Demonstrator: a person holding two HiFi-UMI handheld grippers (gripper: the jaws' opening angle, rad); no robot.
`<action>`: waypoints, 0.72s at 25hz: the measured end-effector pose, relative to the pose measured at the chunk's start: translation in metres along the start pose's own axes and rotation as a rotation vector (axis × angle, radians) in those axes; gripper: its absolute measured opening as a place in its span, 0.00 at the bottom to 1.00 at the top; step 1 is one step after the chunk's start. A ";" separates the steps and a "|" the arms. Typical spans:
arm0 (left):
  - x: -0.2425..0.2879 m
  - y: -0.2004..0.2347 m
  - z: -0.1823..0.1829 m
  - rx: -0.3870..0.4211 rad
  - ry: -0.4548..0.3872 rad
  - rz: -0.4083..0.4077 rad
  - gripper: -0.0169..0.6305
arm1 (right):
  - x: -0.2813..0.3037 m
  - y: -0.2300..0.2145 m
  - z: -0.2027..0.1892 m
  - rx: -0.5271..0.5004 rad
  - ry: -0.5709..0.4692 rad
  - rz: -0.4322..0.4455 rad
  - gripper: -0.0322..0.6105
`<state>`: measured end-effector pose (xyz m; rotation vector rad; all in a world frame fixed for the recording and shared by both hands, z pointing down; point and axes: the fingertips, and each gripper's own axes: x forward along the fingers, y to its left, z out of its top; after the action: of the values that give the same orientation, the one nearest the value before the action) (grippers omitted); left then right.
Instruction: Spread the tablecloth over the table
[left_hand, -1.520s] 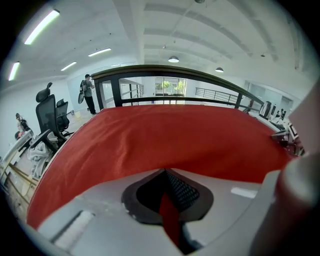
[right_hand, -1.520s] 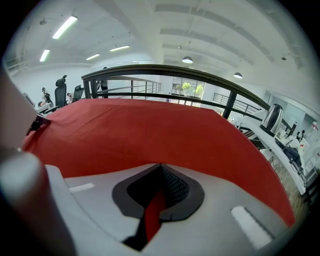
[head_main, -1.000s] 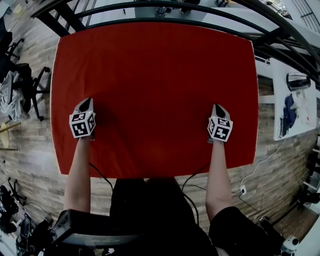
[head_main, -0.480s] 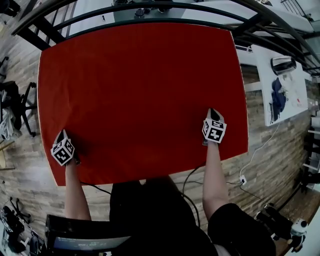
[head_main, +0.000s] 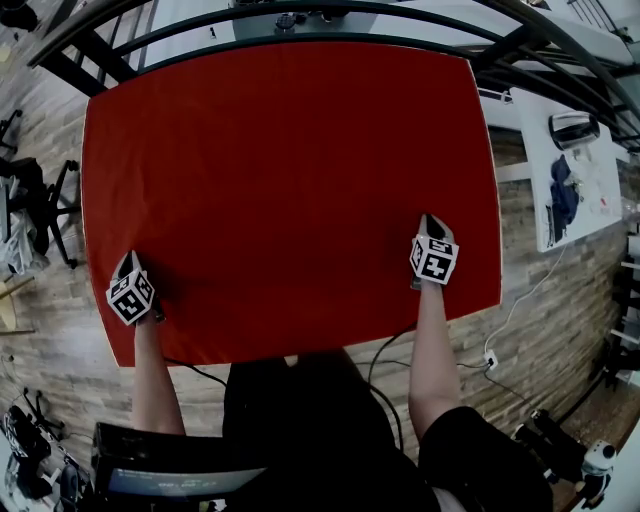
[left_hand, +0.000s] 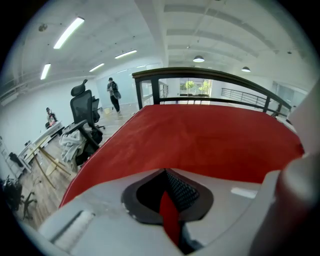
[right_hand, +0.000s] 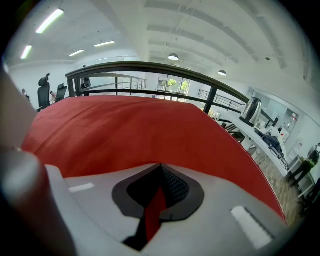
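Left gripper (head_main: 127, 262) is clamped on a pinch of the tablecloth (head_main: 290, 180) just inside its near-left corner. Right gripper (head_main: 432, 222) pinches it too, inward of the right edge. Ahead the cloth lies flat, its long axis side to side, reaching a railing (head_main: 300, 10). Wooden floor (head_main: 50, 330) borders both sides, and a chair (head_main: 50, 205) stands to the left.

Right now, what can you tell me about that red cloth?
The red tablecloth is a plain, matte, thin-looking fabric sheet, lying spread flat and nearly wrinkle-free, hiding the table beneath completely. Its far edge lies by a dark railing. Along the near edge, the left tool pinches a small fold close to the left corner, and the right tool pinches another toward the right side.
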<state>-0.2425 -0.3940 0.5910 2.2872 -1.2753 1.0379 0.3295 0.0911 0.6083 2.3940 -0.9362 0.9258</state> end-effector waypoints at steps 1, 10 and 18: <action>-0.002 -0.009 0.006 0.026 -0.019 -0.021 0.04 | -0.001 0.000 0.004 -0.003 -0.014 0.010 0.06; 0.033 -0.142 0.062 0.213 -0.076 -0.277 0.04 | 0.036 0.041 0.054 -0.105 -0.066 0.134 0.06; 0.053 -0.132 0.060 0.088 -0.024 -0.248 0.04 | 0.045 0.059 0.055 -0.127 -0.050 0.143 0.06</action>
<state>-0.0883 -0.3882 0.5970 2.4540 -0.9396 0.9986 0.3366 -0.0008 0.6086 2.2762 -1.1615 0.8332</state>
